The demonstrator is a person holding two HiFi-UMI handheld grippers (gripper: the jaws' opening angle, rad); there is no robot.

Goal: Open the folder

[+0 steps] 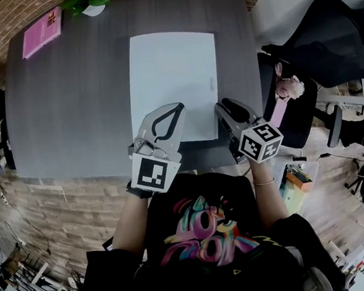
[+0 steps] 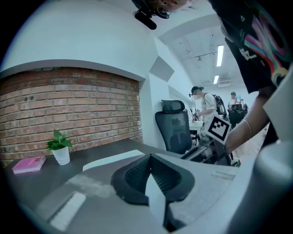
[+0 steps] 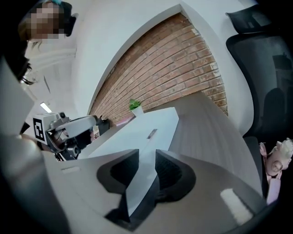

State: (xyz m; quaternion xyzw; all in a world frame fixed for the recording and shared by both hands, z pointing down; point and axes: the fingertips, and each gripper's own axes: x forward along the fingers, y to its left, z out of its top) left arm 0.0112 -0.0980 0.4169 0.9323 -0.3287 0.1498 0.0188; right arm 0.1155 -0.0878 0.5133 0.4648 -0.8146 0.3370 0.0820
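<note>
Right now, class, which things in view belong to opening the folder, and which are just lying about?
For the job:
white folder, closed on the table
left gripper, shut
right gripper, open

Lying about:
pink book
potted plant
office chair

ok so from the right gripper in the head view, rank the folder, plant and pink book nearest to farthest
1. folder, mid-table, just left of the right gripper
2. plant, far edge, left of centre
3. pink book, far left corner
</note>
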